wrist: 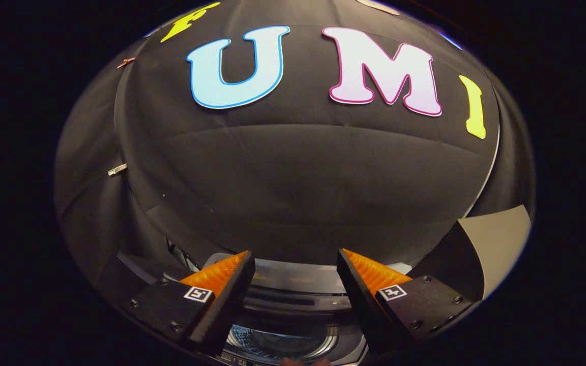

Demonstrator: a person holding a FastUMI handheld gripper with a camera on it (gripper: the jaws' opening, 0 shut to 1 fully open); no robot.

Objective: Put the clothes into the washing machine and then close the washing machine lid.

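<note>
Now, gripper (pixel 295 267) held above the washing machine (pixel 293 297), fingers spread wide and empty.

Low in the frame, between the fingers, the machine's drum (pixel 280 343) shows through an uncovered opening, so the lid looks not yet closed. Whether clothes lie inside is too dim to tell; a pale panel (pixel 499 239) stands at the lower right. Closing seems left.

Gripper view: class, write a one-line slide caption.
Open gripper poised above the washing machine, its drum visible between the spread fingers.

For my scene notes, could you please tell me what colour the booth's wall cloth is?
Black, seen best in the gripper view: the wall cloth beyond the open gripper.
</note>
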